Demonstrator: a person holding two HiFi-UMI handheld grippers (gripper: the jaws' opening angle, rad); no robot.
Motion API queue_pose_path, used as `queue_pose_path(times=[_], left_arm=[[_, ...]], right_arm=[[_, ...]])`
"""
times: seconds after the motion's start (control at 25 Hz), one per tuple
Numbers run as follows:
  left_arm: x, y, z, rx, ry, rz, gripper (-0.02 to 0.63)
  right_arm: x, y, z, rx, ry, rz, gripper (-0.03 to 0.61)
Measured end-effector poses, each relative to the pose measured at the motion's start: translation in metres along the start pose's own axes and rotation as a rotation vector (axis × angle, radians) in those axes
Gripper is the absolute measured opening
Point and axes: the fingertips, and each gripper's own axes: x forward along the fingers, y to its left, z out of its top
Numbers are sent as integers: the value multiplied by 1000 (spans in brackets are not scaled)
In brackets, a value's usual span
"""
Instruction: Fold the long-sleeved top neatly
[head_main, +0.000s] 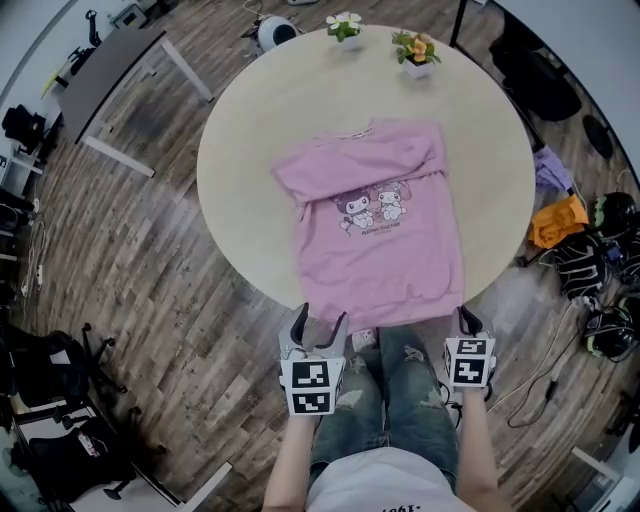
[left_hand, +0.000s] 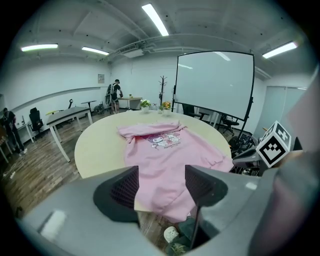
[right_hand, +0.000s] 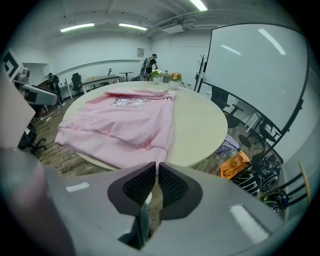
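Grey desk (head_main: 110, 65): stands on the wood floor, well apart from the table's left edge.

Table (head_main: 250, 170): round with a pale beige top. It carries the top and two flower pots.

Left gripper (head_main: 320, 322) (left_hand: 161, 187): at the table's near edge, just beside the left end of the hem. The jaws stand wide apart and grip nothing. In the left gripper view the pink hem shows in the gap beyond them, and neither pad presses on it.

Long-sleeved top (head_main: 385, 230) (left_hand: 160, 160) (right_hand: 125, 120): pink, lying front up just right of the table's centre, with its neckline toward the far edge. The sleeves are drawn in over the upper body in loose folds. The ribbed hem hangs over the near edge.

Cartoon print (head_main: 372, 208): two small figures on the chest, with a line of lettering beneath that is too small to read.

White flower pot (head_main: 345, 28): at the table's far edge, left of the other pot.

Orange flower pot (head_main: 416, 50): at the far edge, near the first pot and beyond the top's right shoulder.

Right gripper (head_main: 468, 318) (right_hand: 156, 182): at the near edge, just beside the right end of the hem. The jaws are pressed almost together with only a thin slit between the pads, and nothing is in it.

Orange cloth (head_main: 558, 220): on the floor past the table's right edge, among dark bags and cables.
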Motion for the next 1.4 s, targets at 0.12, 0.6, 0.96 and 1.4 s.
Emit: queue_pose_path(times=[0.12, 0.6, 0.96, 1.4], left_arm=[[1, 1, -9, -5, 21, -4, 290], [3, -2, -57, -87, 133, -66, 288], [17, -17, -96, -85, 267, -160, 259], [32, -23, -107, -101, 340, -176, 209]], right_arm=[[3, -4, 1, 10, 10, -10, 73], [-1, -4, 26, 36, -47, -9, 132], [15, -2, 14, 26, 16, -5, 133], [18, 3, 9, -7, 33, 14, 105]])
